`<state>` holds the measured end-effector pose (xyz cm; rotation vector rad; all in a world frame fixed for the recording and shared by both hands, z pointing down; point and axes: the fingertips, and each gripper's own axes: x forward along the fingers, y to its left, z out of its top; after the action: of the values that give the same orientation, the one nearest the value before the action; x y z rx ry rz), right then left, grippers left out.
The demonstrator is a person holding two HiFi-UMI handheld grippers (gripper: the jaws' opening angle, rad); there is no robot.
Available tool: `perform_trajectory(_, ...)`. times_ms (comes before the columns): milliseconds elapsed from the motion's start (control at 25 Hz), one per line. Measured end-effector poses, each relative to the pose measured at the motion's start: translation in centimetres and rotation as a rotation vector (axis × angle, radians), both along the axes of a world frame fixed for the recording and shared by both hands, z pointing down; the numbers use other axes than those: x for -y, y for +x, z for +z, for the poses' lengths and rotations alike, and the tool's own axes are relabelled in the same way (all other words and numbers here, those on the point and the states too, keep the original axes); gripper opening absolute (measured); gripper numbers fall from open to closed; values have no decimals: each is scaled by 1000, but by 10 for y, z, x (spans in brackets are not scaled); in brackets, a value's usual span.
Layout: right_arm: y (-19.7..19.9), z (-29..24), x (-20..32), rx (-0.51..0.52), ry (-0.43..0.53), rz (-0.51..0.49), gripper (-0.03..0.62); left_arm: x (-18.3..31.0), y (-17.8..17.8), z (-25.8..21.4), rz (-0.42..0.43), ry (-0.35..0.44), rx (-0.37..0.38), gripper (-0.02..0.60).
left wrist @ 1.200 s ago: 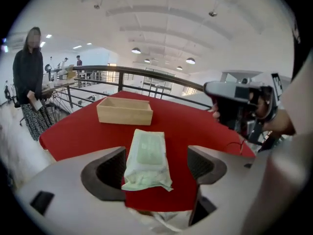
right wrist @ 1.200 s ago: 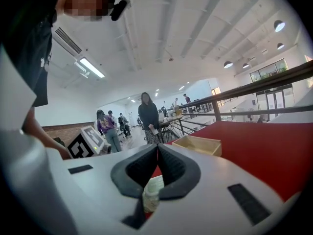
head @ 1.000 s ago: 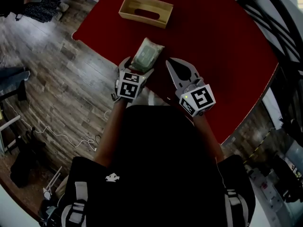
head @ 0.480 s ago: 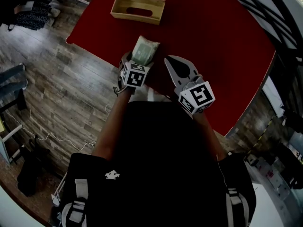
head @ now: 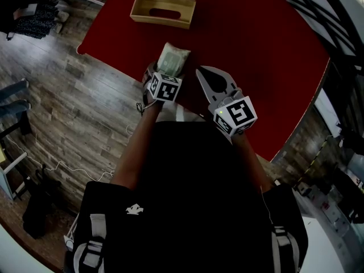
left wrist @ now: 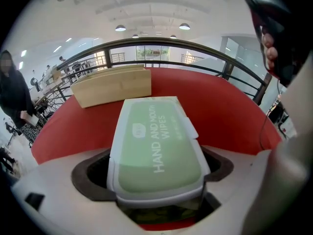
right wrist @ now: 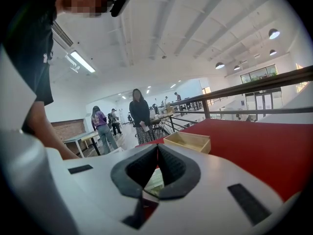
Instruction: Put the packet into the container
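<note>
Straddling the packet: left jaws spread, right jaws closed

Both forearms reach forward from the person's dark-clad torso over the near edge of the red table [head: 256, 44]. The left gripper [head: 165, 74] pitches steeply down, marker cube uppermost. Its jaws have just been opening and stand wide apart, one on each side of the packet [head: 173, 58]. In the left gripper view a dark gap shows between each pad and the packet's sides, so the pads are not pressing on it. The packet is a green-lidded pack of wipes, lying flat on the table, its near end between the jaws and its far end pointing away.

The right gripper [head: 201, 74] lies just beside it, nearly level, jaws brought together at the tips, holding nothing.

Farther off, well apart from the packet, the wooden container [head: 163, 10] sits near the table's far-left edge.
</note>
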<state>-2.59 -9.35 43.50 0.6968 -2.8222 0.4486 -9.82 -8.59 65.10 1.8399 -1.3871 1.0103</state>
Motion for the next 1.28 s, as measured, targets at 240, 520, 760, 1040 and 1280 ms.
perform_trajectory(240, 4, 5, 2, -3, -18, 9, 21, 0, 0, -2, 10, 2, -6, 491)
perform_trajectory(520, -6, 3, 2, -9, 0, -5, 20, 1, -8, -18, 55, 63, -23, 468)
perform_trajectory(760, -12, 6, 0, -4, -9, 2, 20, 21, -25, -47, 206, 103, -27, 468)
perform_trajectory(1040, -28, 11, 12, -2, -23, 33, 20, 51, -46, -62, 448, 76, 18, 468)
perform_trajectory(1280, -40, 10, 26, 0, -23, 75, 20, 69, -49, -87, 665, 88, -36, 468)
